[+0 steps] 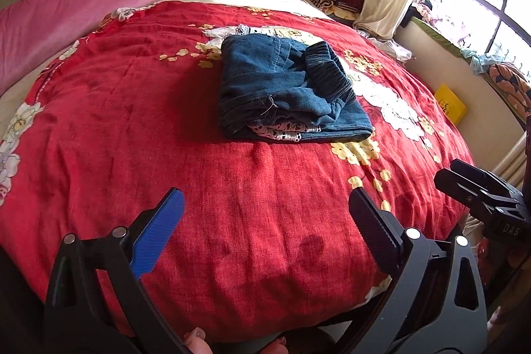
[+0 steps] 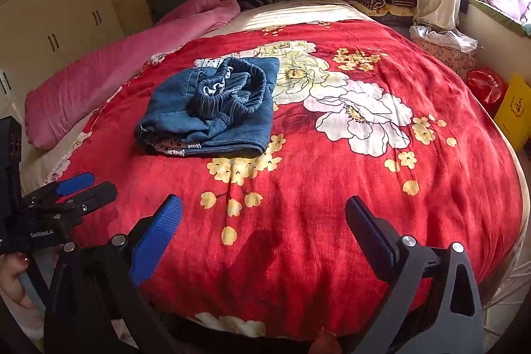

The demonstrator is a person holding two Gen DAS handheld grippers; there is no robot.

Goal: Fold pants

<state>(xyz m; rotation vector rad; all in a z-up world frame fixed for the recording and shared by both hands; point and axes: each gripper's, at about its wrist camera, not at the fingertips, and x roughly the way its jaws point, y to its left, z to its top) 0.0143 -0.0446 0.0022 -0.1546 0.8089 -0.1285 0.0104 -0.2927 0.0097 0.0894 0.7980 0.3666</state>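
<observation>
The denim pants [image 1: 292, 92] lie folded in a bundle on the red floral blanket [image 1: 132, 121], at 12 o'clock from your left gripper [image 1: 265, 231]. "GenRobot.AI" reads on its body in the right view. Your left gripper and right gripper [image 2: 264, 234] both gape wide, holding nothing, above the blanket's near edge.

"GenRobot.AI" on left gripper [image 2: 84, 189], "DAS" on right gripper [image 1: 464, 179]
</observation>
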